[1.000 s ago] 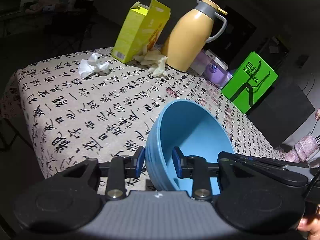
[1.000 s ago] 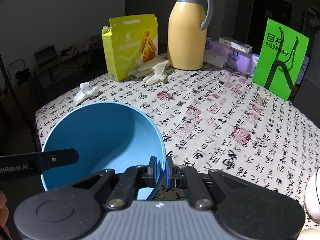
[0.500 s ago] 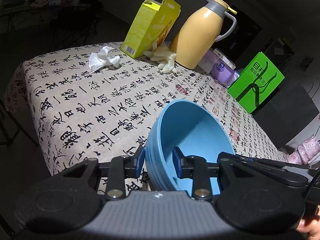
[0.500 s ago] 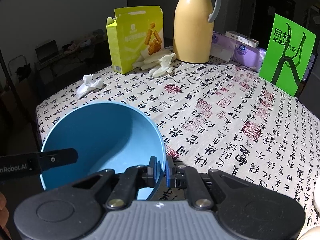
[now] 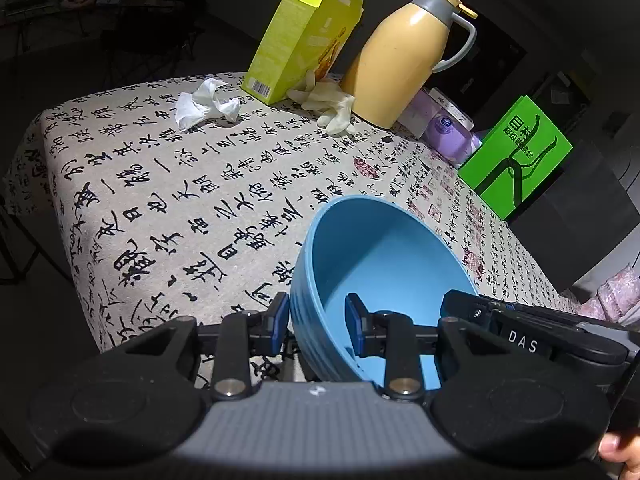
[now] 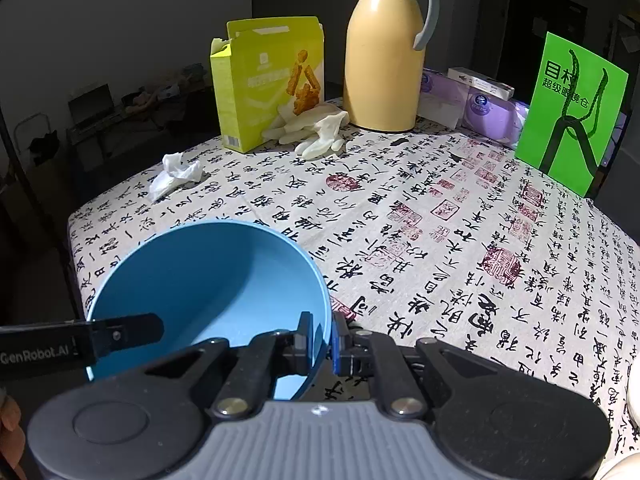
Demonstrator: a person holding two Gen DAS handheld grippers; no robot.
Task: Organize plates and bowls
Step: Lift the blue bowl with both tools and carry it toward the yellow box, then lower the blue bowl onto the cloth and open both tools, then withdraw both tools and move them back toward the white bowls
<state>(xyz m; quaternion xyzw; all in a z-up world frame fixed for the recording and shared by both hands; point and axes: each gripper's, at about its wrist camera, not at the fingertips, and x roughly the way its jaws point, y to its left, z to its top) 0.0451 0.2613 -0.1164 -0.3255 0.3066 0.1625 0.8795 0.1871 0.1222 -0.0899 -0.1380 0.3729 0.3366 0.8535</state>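
Both grippers grip one blue bowl (image 5: 384, 264), tilted above the near end of the calligraphy tablecloth (image 5: 168, 184). The right gripper (image 6: 322, 340) is pinched tight on the bowl's rim; the left gripper (image 5: 316, 320) straddles the opposite wall, partly closed — whether its inner pad presses, I cannot tell. Over the last second the yellow thermos (image 6: 384, 52) and snack box (image 6: 268, 80) have drifted in view — the bowl is carried, not yet set down.
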